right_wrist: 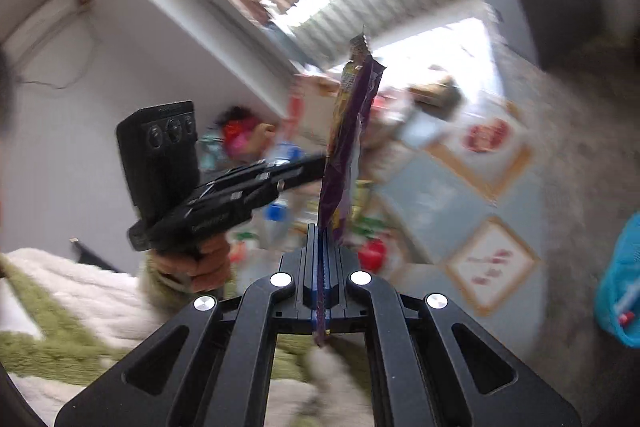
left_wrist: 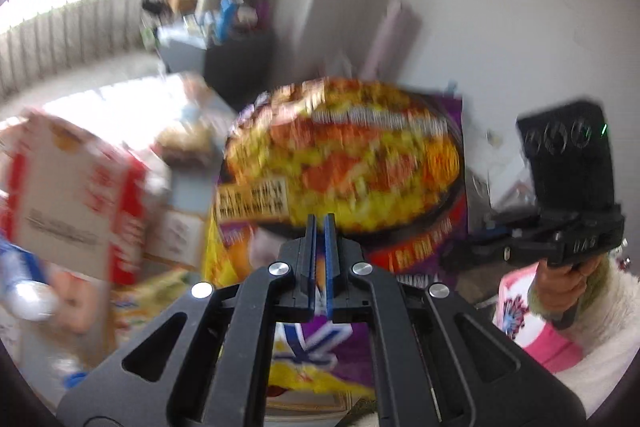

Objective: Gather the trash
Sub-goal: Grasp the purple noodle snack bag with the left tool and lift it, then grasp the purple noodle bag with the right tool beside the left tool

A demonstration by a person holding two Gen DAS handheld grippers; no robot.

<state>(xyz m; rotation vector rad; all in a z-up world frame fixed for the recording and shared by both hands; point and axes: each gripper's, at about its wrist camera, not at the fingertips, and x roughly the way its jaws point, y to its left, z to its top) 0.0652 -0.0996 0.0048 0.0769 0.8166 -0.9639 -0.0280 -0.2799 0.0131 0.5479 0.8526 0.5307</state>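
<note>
Blue-padded jaws of the right gripper [right_wrist: 323, 239] are closed on the lower edge of a purple wrapper [right_wrist: 348, 131], which stands edge-on in the right wrist view. This grip carries the wrapper clear of the floor clutter, so it is in the air between the two grippers, not on the pile.

From the left wrist view the same wrapper [left_wrist: 344, 155] shows its printed face, a dish of yellow and red food. It fills the space just ahead of the left gripper [left_wrist: 320, 227]. Its jaws are nearly together with a narrow gap between the pads. Whether they pinch the wrapper's face cannot be told; the frame is blurred there. In the right wrist view the left gripper [right_wrist: 322, 159] reaches the wrapper from the side, tips touching or just beside it.

Judgement: the two-sided hold steadies a limp, flat film for transfer or folding.

Other trash lies below: a red-and-white carton [left_wrist: 80, 195] and a clear bottle [left_wrist: 30, 297] at left. A blue bag [right_wrist: 620, 283] sits at the right edge, a likely collection point, well apart from the wrapper.
</note>
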